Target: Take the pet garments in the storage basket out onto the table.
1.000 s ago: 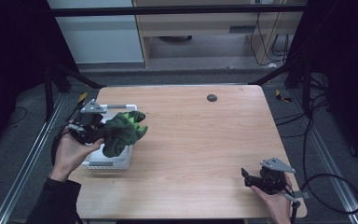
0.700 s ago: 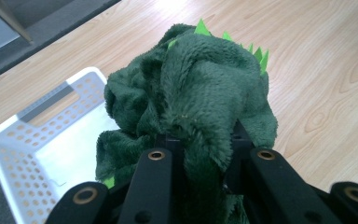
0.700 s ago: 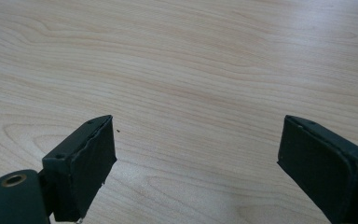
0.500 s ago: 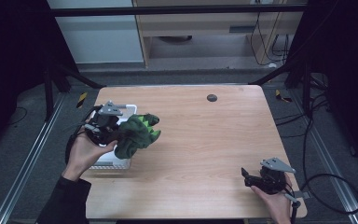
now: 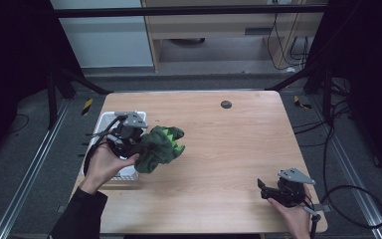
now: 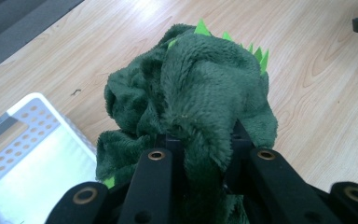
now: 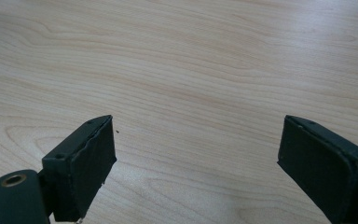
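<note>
The left gripper [image 5: 138, 144] is clamped on a dark green plush dinosaur toy w/ bright green felt spikes [image 5: 161, 147], jaws closed tight on a fold of the fleece [image 6: 200, 88], and holds it in the air just off the right edge of the white perforated plastic basket [image 5: 107, 122], above the light wood worktop [image 5: 229, 149]. Step in hand looks like carrying the toy out of the basket to set it on open worktop. To do that well: keep the pinch firm, since the plush is soft and only a fold is caught, so it could slip if the grip eases mid-carry; lift enough that the hanging part clears the basket rim; move across at a steady pace, no swinging; lower until the toy's bulk rests on the wood, then open the jaws and back off straight so fabric doesn't snag. The right gripper [image 5: 268, 191] rests low at the near right corner of the worktop, well apart from the toy, jaws spread wide w/ nothing between them [image 7: 196, 154]; it could steady the toy if it flops.
</note>
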